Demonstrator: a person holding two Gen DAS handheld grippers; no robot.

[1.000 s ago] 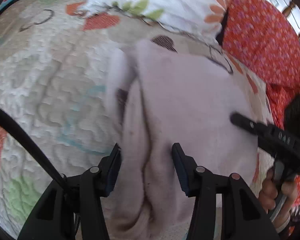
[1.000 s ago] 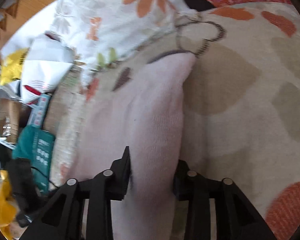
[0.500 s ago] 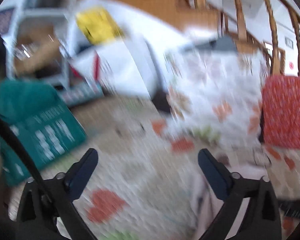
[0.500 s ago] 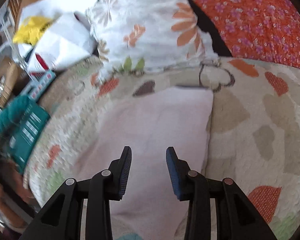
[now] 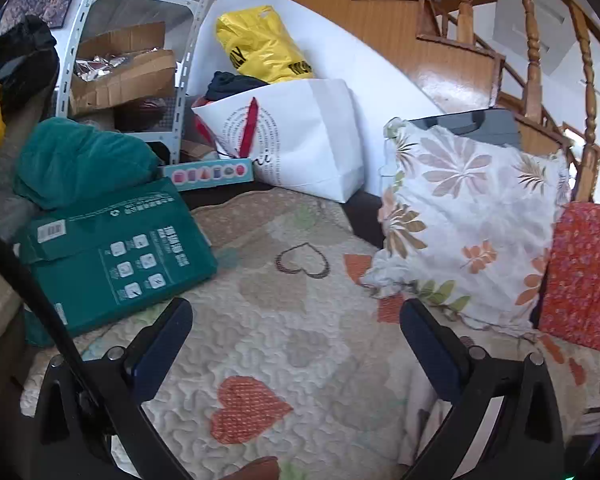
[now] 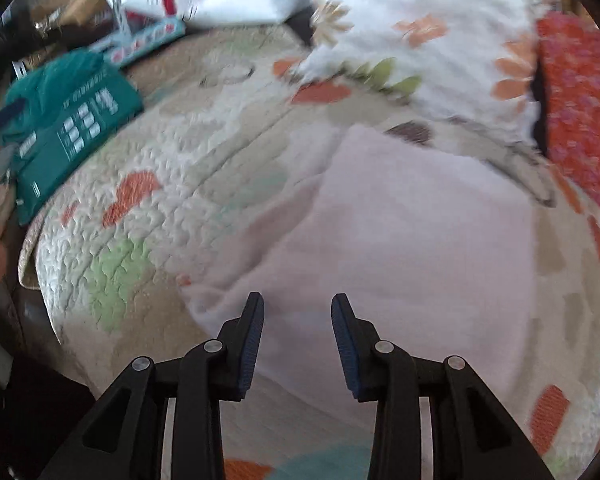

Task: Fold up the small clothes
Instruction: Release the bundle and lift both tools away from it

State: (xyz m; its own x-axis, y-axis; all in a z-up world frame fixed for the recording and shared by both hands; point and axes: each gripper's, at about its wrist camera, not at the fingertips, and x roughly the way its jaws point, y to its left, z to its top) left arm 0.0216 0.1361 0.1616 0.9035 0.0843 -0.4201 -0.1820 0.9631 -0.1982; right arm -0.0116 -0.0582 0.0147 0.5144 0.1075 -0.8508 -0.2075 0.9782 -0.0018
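A: What lies under the grippers?

B: A cream quilted bedspread with orange, beige and green hearts (image 6: 172,168) covers everything ahead of both. On it, directly past the right gripper (image 6: 297,312), lies the pale pink knitted garment (image 6: 400,240), folded flat, its near edge reaching under the fingertips.

A: And beyond that?

B: A white cushion printed with orange and brown leaves (image 5: 468,216) leans up past the garment, an orange-red flowered cushion (image 5: 584,276) beside it. Far left of the left gripper (image 5: 296,316) rests a flat dark green cardboard box (image 5: 112,260).

A: The grippers themselves?

B: The left gripper has just been opening and stands spread wide, nothing between its jaws, only bedspread ahead. The right gripper's jaws stand partly apart above the garment; they press on nothing.
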